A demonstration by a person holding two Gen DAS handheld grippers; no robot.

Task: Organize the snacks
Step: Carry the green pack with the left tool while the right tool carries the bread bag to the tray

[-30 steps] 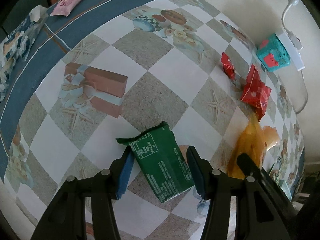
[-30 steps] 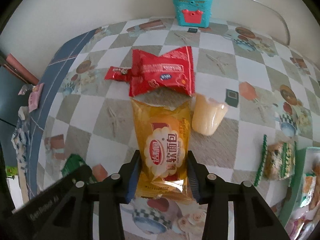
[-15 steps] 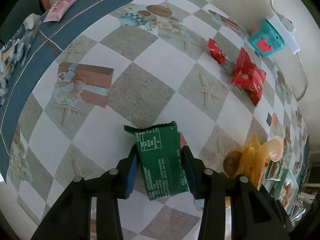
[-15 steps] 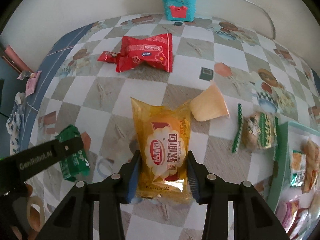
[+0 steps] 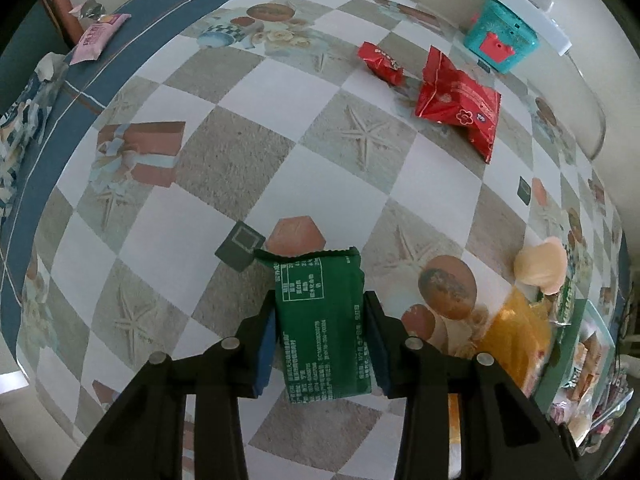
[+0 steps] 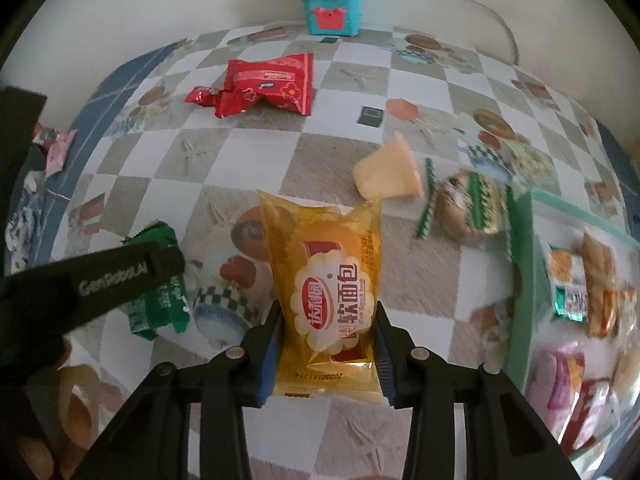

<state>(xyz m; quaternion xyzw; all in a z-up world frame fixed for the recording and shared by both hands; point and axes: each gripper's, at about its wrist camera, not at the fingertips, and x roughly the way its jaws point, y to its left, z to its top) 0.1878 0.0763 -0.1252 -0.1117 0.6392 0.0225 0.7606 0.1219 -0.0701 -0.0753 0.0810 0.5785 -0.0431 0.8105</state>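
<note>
Left wrist view: the green snack packet (image 5: 320, 328) is showing its back side, white printed text and a small table, crimped top edge pointing away from the camera. It is sitting upright between the blue pads of the left hand-held gripper (image 5: 320, 344), both pads pressing on its long edges, so this hand-held gripper is clamping the packet; its jaws are closing a touch more. The packet is hanging over the checkered bench (image 5: 248, 160). Farther off, a big red packet (image 5: 460, 108) and a small red packet (image 5: 380, 62) are lying near a teal box (image 5: 500, 38) by the wall. A pink packet (image 5: 98, 38) is lying on the blue border at far left. At right, the yellow bread bag (image 5: 516, 332) is showing partly, with a pale jelly cup (image 5: 540, 266) just beyond it.

Right wrist view: the yellow bread bag (image 6: 326, 292) is glossy, see-through orange-yellow, with a red and white label in front and a date stamp at its bottom. The right hand-held gripper (image 6: 326, 344) is gripping it, pads pressing on both sides of its lower half, top end sticking out forward above the bench. The jelly cup (image 6: 388, 174) is lying tipped just past the bag's top right corner. A green-striped wrapped snack (image 6: 468, 208) is lying just beside a green tray (image 6: 520, 240) holding more snacks at right. The left hand-held gripper is reaching in from the left with the green packet (image 6: 156, 300).
</note>
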